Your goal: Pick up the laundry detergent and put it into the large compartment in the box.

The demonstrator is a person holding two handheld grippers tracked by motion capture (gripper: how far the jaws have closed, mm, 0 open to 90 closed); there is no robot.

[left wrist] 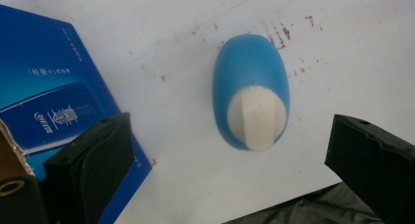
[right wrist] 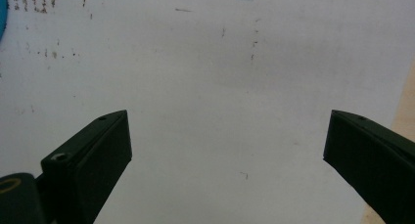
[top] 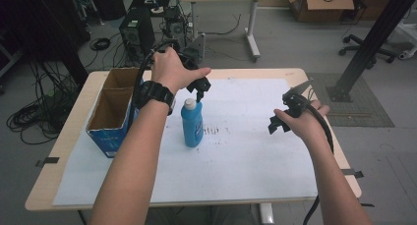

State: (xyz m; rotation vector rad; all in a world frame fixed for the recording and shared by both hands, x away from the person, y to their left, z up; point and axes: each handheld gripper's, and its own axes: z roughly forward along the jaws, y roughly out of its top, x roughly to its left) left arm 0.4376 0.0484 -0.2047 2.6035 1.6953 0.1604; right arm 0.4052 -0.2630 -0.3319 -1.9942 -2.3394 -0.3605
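High view: white sheet [top: 246, 151] on wooden table [top: 69, 136].

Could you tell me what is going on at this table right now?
A person holds tongs in each hand. The left tongs hover open just above the white cap of an upright blue bottle, not gripping it. An open blue box stands beside it. The right tongs wait open over the bare white sheet.

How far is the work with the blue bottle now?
Nothing looks done yet: the blue bottle stands upright on the white sheet, beside the open box. In hand: the left gripper hovers open above its cap. Left: grasping and moving it. The right gripper waits open.
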